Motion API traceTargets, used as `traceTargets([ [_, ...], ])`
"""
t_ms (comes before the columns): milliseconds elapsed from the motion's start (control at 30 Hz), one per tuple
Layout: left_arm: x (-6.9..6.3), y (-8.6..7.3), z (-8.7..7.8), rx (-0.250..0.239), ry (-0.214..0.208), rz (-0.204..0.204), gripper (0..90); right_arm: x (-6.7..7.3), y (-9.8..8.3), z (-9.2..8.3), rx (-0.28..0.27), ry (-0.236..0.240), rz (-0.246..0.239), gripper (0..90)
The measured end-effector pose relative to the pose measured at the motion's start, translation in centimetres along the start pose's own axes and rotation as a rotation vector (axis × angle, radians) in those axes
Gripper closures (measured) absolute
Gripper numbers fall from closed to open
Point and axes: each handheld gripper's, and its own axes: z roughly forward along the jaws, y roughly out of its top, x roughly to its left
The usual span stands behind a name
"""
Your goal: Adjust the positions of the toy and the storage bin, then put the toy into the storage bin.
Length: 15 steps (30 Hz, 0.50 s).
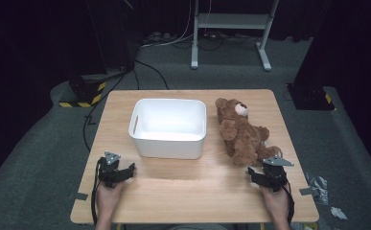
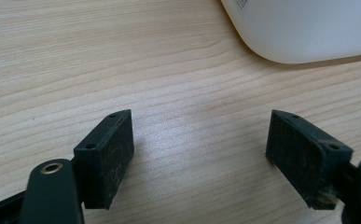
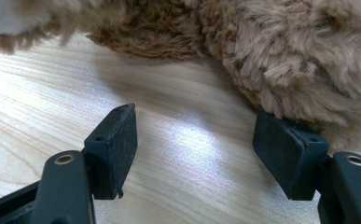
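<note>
A brown teddy bear [image 1: 243, 132] lies on its back on the wooden table [image 1: 183, 184], right of a white plastic bin [image 1: 168, 127]. My right gripper [image 1: 254, 173] rests open on the table just below the bear's legs. In the right gripper view its jaws stand wide apart [image 3: 194, 149], bare wood between them, and the bear's fur [image 3: 285, 60] touches the top of the right pad [image 3: 285, 156]. My left gripper [image 1: 130, 170] sits open near the bin's front left corner. The left gripper view has that gripper [image 2: 199, 156] over bare wood, with the bin's rounded corner [image 2: 304, 28] ahead.
The bin looks empty inside. Beyond the table are grey carpet, black cables [image 1: 89, 120], a white desk frame [image 1: 231, 28] and a black stand with yellow-black tape [image 1: 85, 91]. Bare tabletop lies between the two grippers.
</note>
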Motion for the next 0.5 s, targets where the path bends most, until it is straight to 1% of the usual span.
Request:
traceTargets([
  [500, -0.02, 0.04, 0.06, -0.003, 0.000, -0.004, 23.3, -0.01, 0.00, 0.02, 0.000, 0.005, -0.004, 30.1],
])
